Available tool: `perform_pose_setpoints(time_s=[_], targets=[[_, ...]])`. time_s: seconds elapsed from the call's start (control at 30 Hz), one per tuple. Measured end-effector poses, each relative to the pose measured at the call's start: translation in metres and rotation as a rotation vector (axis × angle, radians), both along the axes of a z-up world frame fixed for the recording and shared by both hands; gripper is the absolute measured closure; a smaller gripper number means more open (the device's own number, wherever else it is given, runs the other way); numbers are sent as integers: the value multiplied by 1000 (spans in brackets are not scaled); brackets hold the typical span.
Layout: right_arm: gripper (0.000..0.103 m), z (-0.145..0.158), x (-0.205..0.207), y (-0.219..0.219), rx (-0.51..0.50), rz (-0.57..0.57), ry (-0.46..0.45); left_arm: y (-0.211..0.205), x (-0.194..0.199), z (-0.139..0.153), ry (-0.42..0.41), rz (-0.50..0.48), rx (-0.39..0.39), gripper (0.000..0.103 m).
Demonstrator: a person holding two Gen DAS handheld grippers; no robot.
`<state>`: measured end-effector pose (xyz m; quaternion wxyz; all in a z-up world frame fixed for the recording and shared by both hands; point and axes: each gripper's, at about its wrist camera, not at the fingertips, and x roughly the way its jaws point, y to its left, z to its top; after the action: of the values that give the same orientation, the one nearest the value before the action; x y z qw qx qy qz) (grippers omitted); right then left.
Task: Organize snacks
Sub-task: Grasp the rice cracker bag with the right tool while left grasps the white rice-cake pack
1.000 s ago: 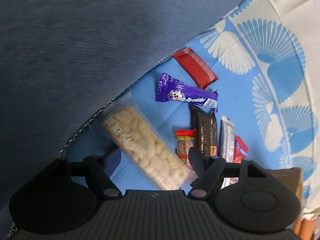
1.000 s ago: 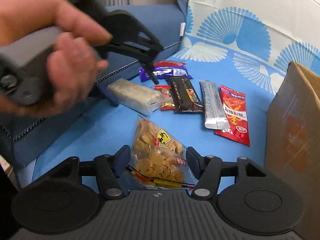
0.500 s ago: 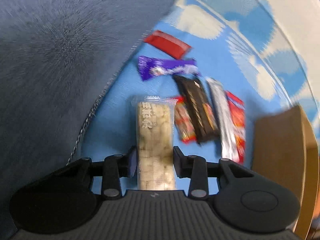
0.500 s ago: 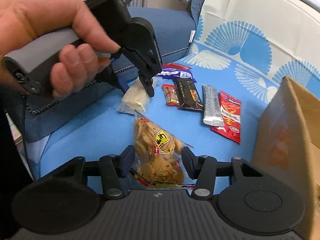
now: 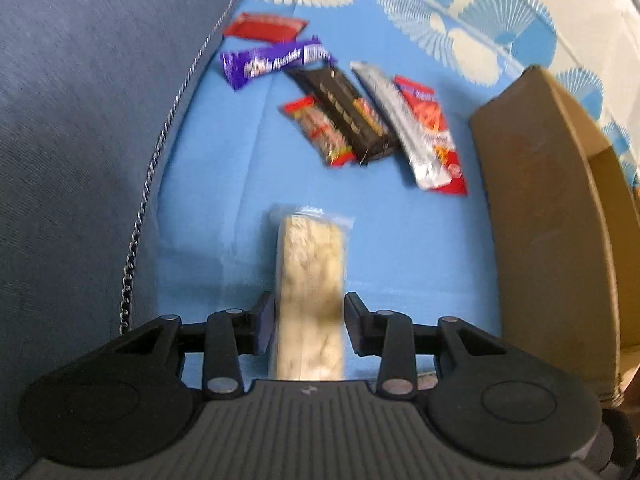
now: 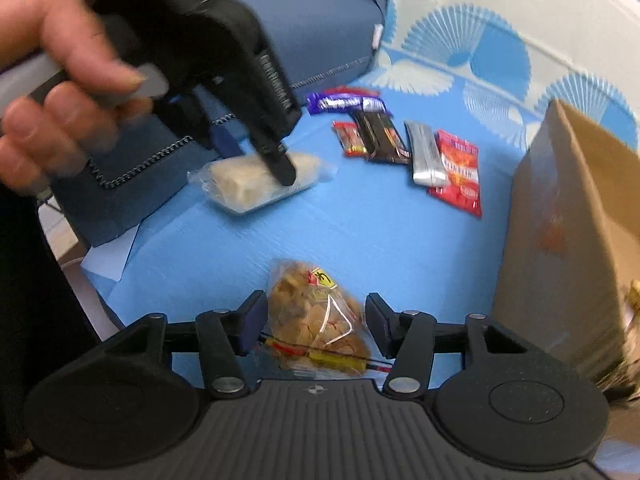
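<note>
My left gripper [image 5: 310,308] is shut on a pale puffed-rice bar [image 5: 310,264] in clear wrap, gripped across its width. From the right wrist view, a hand holds that gripper [image 6: 256,158], with the rice bar [image 6: 240,180] just above the blue sheet [image 6: 360,240]. A clear bag of brown cookies [image 6: 316,320] sits between the pads of my right gripper [image 6: 314,312]. Those jaws are opening slightly but still carry the bag. An open cardboard box [image 5: 548,220] stands at the right.
Loose snacks lie in a row on the sheet: a red packet [image 5: 264,26], a purple bar [image 5: 276,62], a small red peanut pack [image 5: 320,132], a black bar [image 5: 344,112], a silver stick [image 5: 400,120] and a red pouch [image 5: 432,132]. A blue cushion [image 5: 80,120] borders the left.
My left gripper closed on the rice bar, rolled, and carried it away from the snack row. My right gripper moved with the cookie bag, and the box now looks nearer.
</note>
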<state>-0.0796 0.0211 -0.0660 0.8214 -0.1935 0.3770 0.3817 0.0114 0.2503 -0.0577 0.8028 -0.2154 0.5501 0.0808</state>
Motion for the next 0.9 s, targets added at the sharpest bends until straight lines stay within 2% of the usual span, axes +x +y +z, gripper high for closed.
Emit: perform_pose_setpoints(time_s=[0.13, 0.23, 0.37, 0.57, 0.8, 0.83, 0.9], targets=[[34, -6, 8, -1, 16, -42, 57, 1, 2, -2, 14, -5, 9, 57], [30, -11, 12, -2, 15, -64, 94, 0, 4, -3, 22, -13, 14, 53], [28, -15, 13, -3, 6, -74, 119, -7, 6, -7, 46, -41, 31, 46], [29, -18, 14, -3, -4, -76, 127, -11, 7, -10, 63, -57, 54, 46], [36, -20, 13, -1, -15, -59, 114, -13, 9, -12, 75, -67, 64, 46], [51, -20, 13, -1, -17, -53, 111, -13, 9, -12, 76, -68, 64, 46], [52, -21, 12, 1, -33, -49, 103, -13, 9, -12, 76, -67, 64, 46]])
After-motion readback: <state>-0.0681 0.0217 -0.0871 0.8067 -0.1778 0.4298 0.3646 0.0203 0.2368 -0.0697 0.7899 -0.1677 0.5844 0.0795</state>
